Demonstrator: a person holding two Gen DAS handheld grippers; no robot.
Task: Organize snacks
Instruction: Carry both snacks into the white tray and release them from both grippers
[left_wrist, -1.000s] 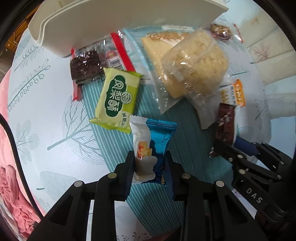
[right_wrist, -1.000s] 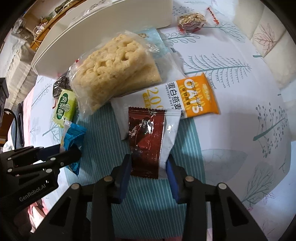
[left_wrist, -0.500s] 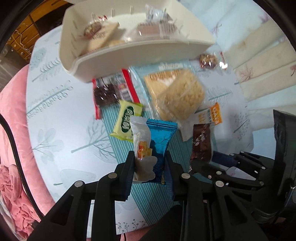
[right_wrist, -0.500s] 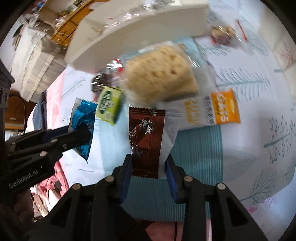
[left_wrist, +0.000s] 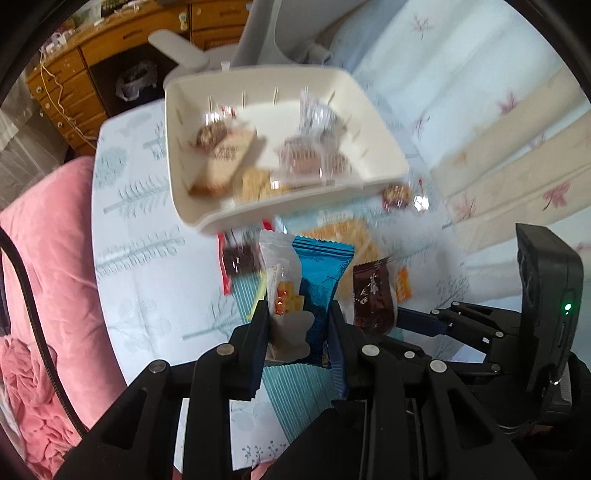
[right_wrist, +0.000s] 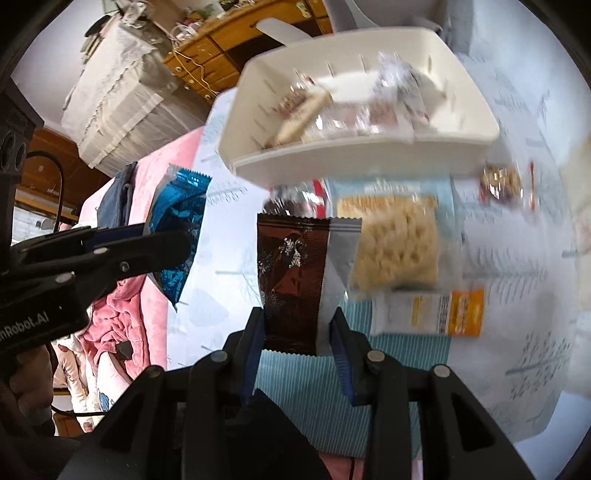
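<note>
My left gripper (left_wrist: 298, 332) is shut on a blue-and-white snack packet (left_wrist: 314, 280) and holds it up above the table; the packet also shows in the right wrist view (right_wrist: 177, 236). My right gripper (right_wrist: 297, 328) is shut on a brown-and-silver snack packet (right_wrist: 295, 269), also lifted; it shows in the left wrist view (left_wrist: 373, 299). A cream basket (left_wrist: 376, 122) with several wrapped snacks stands ahead on the table, seen in the right wrist view too (right_wrist: 476, 103). Both grippers hang side by side, short of the basket's near wall.
On the table lie a puffed rice cake pack (right_wrist: 395, 247), an orange oats bar (right_wrist: 436, 314), a dark brownie packet (left_wrist: 240, 262) and a small wrapped candy (right_wrist: 498, 181), on a teal striped mat (right_wrist: 314, 398). A pink cloth (left_wrist: 44, 258) lies left. A wooden dresser (left_wrist: 92, 62) stands behind.
Both grippers have risen with their packets and tilted up toward the basket. The basket's inside has come into view and the table snacks have dropped lower.
</note>
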